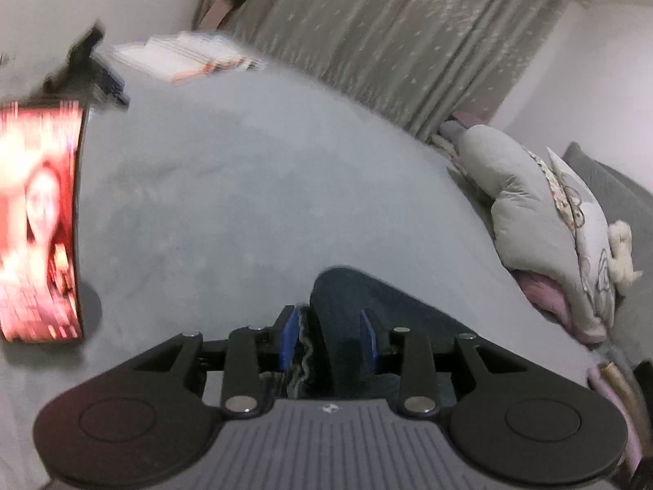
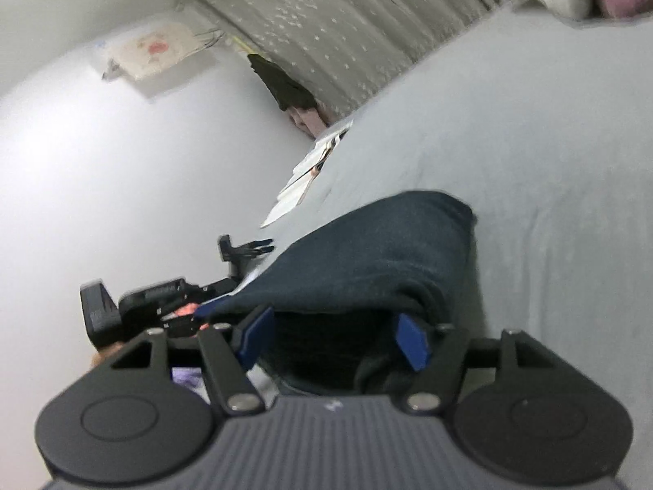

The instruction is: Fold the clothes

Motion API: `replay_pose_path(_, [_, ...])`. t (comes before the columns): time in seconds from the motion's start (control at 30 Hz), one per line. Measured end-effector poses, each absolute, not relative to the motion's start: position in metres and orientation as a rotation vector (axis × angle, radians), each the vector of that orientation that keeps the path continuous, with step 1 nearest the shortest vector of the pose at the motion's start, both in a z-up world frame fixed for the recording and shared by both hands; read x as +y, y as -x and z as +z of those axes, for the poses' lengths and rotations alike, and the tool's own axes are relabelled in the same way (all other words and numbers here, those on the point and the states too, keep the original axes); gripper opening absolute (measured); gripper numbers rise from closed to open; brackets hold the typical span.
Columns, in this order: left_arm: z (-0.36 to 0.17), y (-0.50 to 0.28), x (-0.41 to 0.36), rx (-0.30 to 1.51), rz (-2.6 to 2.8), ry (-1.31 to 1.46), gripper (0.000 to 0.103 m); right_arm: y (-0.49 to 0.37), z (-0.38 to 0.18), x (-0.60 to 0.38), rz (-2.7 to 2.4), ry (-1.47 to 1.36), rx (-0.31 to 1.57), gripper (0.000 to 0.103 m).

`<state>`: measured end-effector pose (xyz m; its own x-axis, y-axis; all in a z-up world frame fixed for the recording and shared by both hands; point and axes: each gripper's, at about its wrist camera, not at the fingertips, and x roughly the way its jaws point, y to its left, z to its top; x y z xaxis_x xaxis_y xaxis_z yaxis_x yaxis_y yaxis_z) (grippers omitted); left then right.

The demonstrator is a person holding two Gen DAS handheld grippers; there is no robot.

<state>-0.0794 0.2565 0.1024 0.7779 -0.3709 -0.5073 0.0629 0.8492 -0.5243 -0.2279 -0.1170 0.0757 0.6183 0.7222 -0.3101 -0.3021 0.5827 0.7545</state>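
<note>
Garment: a dark navy garment (image 2: pixel 367 257), bundled or folded over on itself, lies at lower centre of both wrist views on the pale grey bed sheet (image 1: pixel 265 188); in the right wrist view its top forms a rounded fold, and whether this is a crease or a bunch cannot be told.

Left gripper (image 1: pixel 328 335): its jaws stand partly open, with dark cloth and a pale wavy seam edge between the blue pads; whether the pads pinch the cloth cannot be told from this view.

Right gripper (image 2: pixel 336 339): its jaws are spread wider, cloth fills the gap between the blue pads, and the right pad is partly wrapped by it; a firm hold cannot be confirmed.

Step in hand (judgement): both grippers work one edge of the garment. The scene fits a bundle being carried over into a fold and equally a folded bundle being set down.

Next move (judgement): either way, both ends must stay level so the layers do not slide apart.

Surroundings: a phone (image 1: pixel 38 224) with a bright red screen stands at the left edge of the left wrist view; stacked papers (image 1: pixel 192 57) lie at upper left, grey curtains (image 1: pixel 387 32) hang across the top, and grey pillows (image 1: pixel 543 220) sit at the right.
</note>
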Motion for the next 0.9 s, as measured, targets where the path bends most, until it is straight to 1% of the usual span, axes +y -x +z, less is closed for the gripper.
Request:
replay_pose_path(0.07, [0.112, 0.084, 0.254, 0.606, -0.248, 0.474, 0.033, 0.233, 0.088, -0.126, 0.747, -0.697, 0.639, 0.086])
replay_pose_path(0.1, [0.116, 0.086, 0.253, 0.588, -0.249, 0.456, 0.034, 0.238, 0.097, -0.132, 0.772, -0.664, 0.611, 0.089])
replay_pose_path(0.13, [0.115, 0.085, 0.243, 0.600, -0.280, 0.442, 0.035, 0.246, 0.108, -0.140, 0.751, -0.601, 0.554, 0.094])
replay_pose_path(0.17, [0.113, 0.083, 0.233, 0.615, -0.313, 0.429, 0.037, 0.252, 0.118, -0.149, 0.715, -0.546, 0.503, 0.096])
replay_pose_path(0.23, [0.107, 0.078, 0.211, 0.655, -0.349, 0.388, 0.038, 0.221, 0.125, -0.153, 0.589, -0.467, 0.472, 0.096])
replay_pose_path(0.3, [0.098, 0.071, 0.192, 0.702, -0.332, 0.342, 0.040, 0.179, 0.120, -0.149, 0.499, -0.351, 0.510, 0.085])
replay_pose_path(0.37, [0.091, 0.067, 0.179, 0.721, -0.295, 0.280, 0.044, 0.142, 0.109, -0.138, 0.469, -0.235, 0.594, 0.045])
replay_pose_path(0.4, [0.088, 0.066, 0.175, 0.726, -0.277, 0.247, 0.045, 0.124, 0.103, -0.132, 0.479, -0.181, 0.637, 0.041])
replay_pose_path(0.43, [0.085, 0.064, 0.173, 0.736, -0.263, 0.229, 0.045, 0.104, 0.097, -0.124, 0.520, -0.125, 0.669, 0.039])
replay_pose_path(0.5, [0.082, 0.061, 0.173, 0.755, -0.249, 0.231, 0.045, 0.069, 0.090, -0.109, 0.583, -0.029, 0.689, 0.040])
replay_pose_path(0.53, [0.079, 0.059, 0.173, 0.768, -0.242, 0.226, 0.045, 0.055, 0.089, -0.105, 0.610, -0.002, 0.687, 0.044])
replay_pose_path(0.57, [0.077, 0.058, 0.174, 0.781, -0.234, 0.220, 0.044, 0.048, 0.087, -0.105, 0.638, 0.017, 0.689, 0.052])
replay_pose_path(0.63, [0.070, 0.058, 0.172, 0.803, -0.227, 0.186, 0.044, 0.033, 0.083, -0.104, 0.696, 0.049, 0.694, 0.063])
replay_pose_path(0.67, [0.067, 0.058, 0.172, 0.809, -0.223, 0.174, 0.043, 0.027, 0.081, -0.108, 0.730, 0.050, 0.705, 0.062])
replay_pose_path(0.7, [0.065, 0.057, 0.172, 0.816, -0.218, 0.164, 0.041, 0.022, 0.079, -0.111, 0.765, 0.052, 0.715, 0.060])
replay_pose_path(0.73, [0.064, 0.055, 0.172, 0.820, -0.214, 0.166, 0.039, 0.019, 0.076, -0.114, 0.797, 0.052, 0.722, 0.039])
replay_pose_path(0.8, [0.062, 0.052, 0.173, 0.830, -0.207, 0.170, 0.031, 0.028, 0.069, -0.112, 0.842, 0.056, 0.716, 0.031])
replay_pose_path(0.87, [0.062, 0.049, 0.180, 0.838, -0.206, 0.208, 0.026, 0.036, 0.076, -0.102, 0.844, 0.119, 0.700, 0.022])
replay_pose_path(0.9, [0.062, 0.050, 0.182, 0.840, -0.207, 0.218, 0.024, 0.035, 0.083, -0.103, 0.843, 0.117, 0.692, 0.021])
